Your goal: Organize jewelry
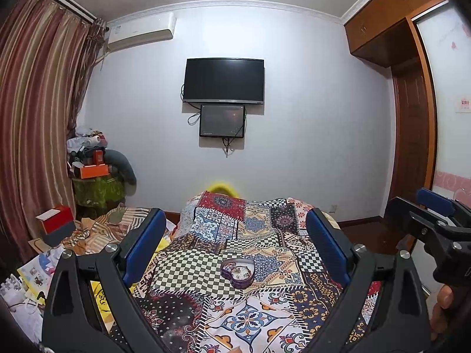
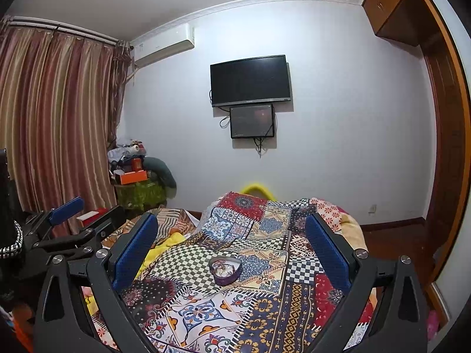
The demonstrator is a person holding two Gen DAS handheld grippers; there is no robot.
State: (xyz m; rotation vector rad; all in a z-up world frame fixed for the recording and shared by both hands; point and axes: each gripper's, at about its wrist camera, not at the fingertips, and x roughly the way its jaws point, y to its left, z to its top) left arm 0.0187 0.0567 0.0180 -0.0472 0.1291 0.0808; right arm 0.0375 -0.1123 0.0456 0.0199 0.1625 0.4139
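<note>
Both grippers were up above the bed, pointed toward the far wall. The left gripper (image 1: 235,241) had its jaws spread wide with nothing between them, and the right gripper (image 2: 232,244) was the same, wide apart and empty. Both have flat, blue-faced pads on black angular arms with little silver bolts.

The jewelry box (image 1: 238,268) sat on the patchwork quilt (image 1: 206,264), roughly centred between the fingers in both views and well clear of them. It's a small heart-shaped tin, purple wall, lid off, with a tangle of small shiny pieces inside. I couldn't make out which pieces.

Stuff only the left wrist view showed: the right gripper poking in at the right edge, plus a bit of the person's hand (image 1: 443,303) under it, and a red and white box (image 1: 56,220) on a messy pile of papers at the left side. The right wrist view instead caught the left gripper at its left edge and more of the striped curtain (image 2: 59,117).

Both showed the dark TV (image 2: 250,81) on the white wall with a smaller screen (image 2: 252,121) mounted under it, cables dangling, and something bright yellow (image 2: 256,189) peeking over the quilt's far end. The quilt is all busy printed squares: checkerboards, florals, tile patterns.
</note>
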